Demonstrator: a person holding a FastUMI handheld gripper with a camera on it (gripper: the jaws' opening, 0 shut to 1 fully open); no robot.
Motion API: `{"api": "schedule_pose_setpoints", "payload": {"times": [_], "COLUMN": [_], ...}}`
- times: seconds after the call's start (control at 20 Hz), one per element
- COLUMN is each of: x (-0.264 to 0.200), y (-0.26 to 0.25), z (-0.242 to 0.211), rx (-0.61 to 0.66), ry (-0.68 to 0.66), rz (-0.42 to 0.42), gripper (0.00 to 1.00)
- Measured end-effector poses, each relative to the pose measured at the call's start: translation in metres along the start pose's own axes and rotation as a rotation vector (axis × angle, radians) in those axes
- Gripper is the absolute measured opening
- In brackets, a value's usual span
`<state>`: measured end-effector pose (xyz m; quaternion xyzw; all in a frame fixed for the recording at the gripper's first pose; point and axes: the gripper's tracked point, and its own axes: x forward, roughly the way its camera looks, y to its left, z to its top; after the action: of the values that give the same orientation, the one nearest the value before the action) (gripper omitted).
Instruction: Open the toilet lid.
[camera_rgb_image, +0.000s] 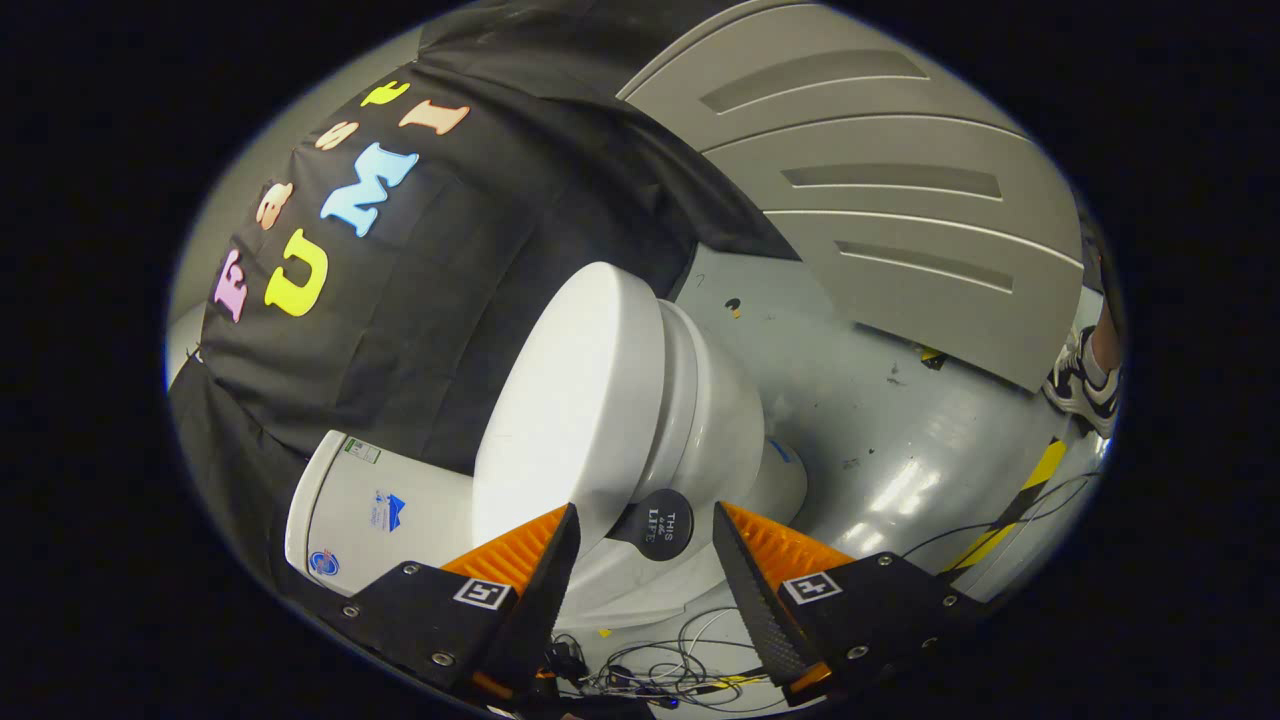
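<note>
A white toilet stands on the grey floor, and my view of it is rolled sideways. Its lid (565, 400) lies down flat on the seat and bowl (715, 430). The tank (365, 505) sits behind it against the black cloth wall. A round black disc (660, 523) is stuck on the toilet's side just under the lid's rim. My gripper (645, 512) is open, with the disc and the lid's edge just ahead, between the fingertips. One fingertip (568, 520) is close to the lid's rim; I cannot tell whether it touches.
Loose cables (660, 665) lie on the floor beside the toilet's base. Yellow-and-black tape (1040, 470) marks the floor farther out. A grey ribbed panel (900, 200) closes off the far side, and a person's shoe (1085, 385) stands near it.
</note>
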<state>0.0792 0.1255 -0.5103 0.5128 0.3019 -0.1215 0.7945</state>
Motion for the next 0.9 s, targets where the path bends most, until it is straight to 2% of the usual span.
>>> {"api": "schedule_pose_setpoints", "payload": {"times": [0.1, 0.15, 0.3, 0.4, 0.6, 0.65, 0.75, 0.9], "x": [0.008, 0.011, 0.018, 0.021, 0.028, 0.029, 0.031, 0.030], "y": [-0.004, -0.003, 0.003, -0.002, -0.008, -0.009, -0.009, -0.006], "z": [-0.002, -0.002, -0.004, 0.000, -0.004, -0.002, 0.000, 0.003], "rx": [0.036, 0.063, 0.142, 0.167, 0.266, 0.293, 0.316, 0.270], "ry": [0.006, 0.004, -0.001, -0.017, -0.007, -0.015, -0.017, -0.037], "rz": [0.009, 0.023, 0.087, 0.091, 0.126, 0.143, 0.159, 0.169], "gripper": [0.78, 0.72, 0.63, 0.57, 0.31, 0.21, 0.16, 0.10]}}
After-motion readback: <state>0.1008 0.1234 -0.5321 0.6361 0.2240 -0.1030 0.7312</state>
